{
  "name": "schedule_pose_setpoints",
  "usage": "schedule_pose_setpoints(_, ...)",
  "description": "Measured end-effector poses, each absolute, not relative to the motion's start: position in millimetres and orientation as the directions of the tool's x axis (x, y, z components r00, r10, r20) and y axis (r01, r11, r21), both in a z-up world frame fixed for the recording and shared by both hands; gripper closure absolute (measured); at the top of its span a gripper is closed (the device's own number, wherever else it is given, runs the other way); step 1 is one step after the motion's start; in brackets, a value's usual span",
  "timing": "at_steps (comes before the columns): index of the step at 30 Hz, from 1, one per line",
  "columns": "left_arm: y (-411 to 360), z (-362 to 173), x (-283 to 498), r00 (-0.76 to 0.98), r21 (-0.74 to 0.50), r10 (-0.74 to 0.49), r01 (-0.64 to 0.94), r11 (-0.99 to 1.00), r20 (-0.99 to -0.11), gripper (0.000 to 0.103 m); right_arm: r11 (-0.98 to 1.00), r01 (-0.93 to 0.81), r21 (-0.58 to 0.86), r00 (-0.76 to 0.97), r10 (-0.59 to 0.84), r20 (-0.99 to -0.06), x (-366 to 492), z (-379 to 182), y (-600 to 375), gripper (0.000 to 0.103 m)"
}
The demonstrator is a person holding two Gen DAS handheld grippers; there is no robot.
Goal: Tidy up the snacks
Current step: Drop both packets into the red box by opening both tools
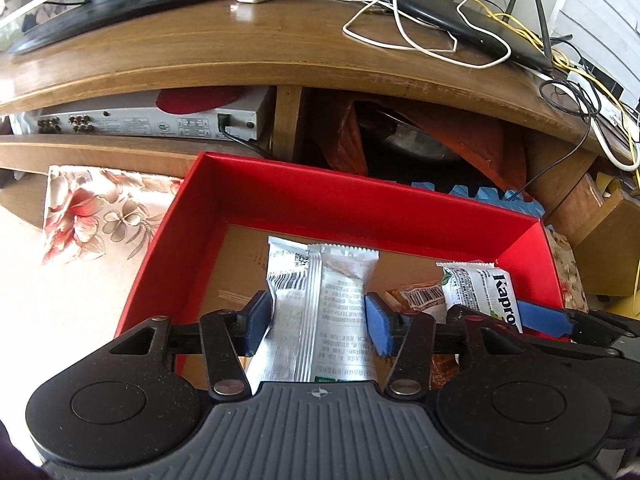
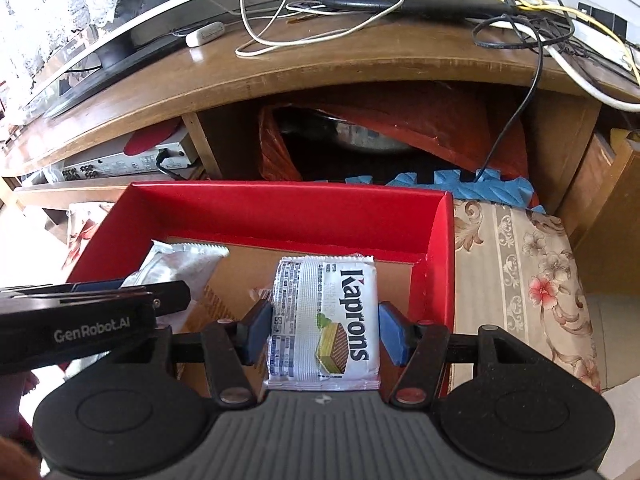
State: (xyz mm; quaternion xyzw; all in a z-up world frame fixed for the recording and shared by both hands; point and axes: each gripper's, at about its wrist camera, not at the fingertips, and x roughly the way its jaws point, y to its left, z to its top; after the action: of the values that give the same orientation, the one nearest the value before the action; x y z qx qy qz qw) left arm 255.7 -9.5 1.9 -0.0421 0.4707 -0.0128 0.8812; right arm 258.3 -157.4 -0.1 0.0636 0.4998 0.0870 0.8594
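Snack packets: three; red box: one; tools: two.

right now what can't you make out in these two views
- Left wrist view: the brown snack is mostly hidden behind the Kaprons packet and the gripper arm.
- Both views: the near ends of the silver packet and the Kaprons packet run under the gripper bodies.
- Both views: the red box near wall is hidden by the grippers.
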Motion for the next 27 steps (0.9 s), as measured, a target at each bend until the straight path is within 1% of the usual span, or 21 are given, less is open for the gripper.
schedule_pose_setpoints(5, -10, 10, 252, 0.578, -0.066, -0.046, -0.014, 0.998, -0.815, 0.037, 0.977, -0.083, 0.195, 0.506, 0.21, -0.837, 256, 6, -158, 0.048)
schedule_pose_setpoints(9, -8, 15, 249, 0.584, -0.076, -0.053, -0.015, 0.997, -0.81, 0.031, 0.977, -0.078, 0.197, 0.51, 0.209, -0.834, 255, 10, -159, 0.048)
schedule_pose_setpoints(20, -6, 32, 230, 0.603, -0.079, -0.069, 0.011, 0.997, -0.795, 0.026, 0.975, -0.071, 0.21, 0.518, 0.216, -0.828, 236, 26, -162, 0.048)
schedule_pose_setpoints(27, 4, 42, 207, 0.612, -0.086, -0.076, 0.012, 0.996, -0.788, 0.023, 0.972, -0.098, 0.215, 0.517, 0.234, -0.824, 212, 41, -154, 0.048)
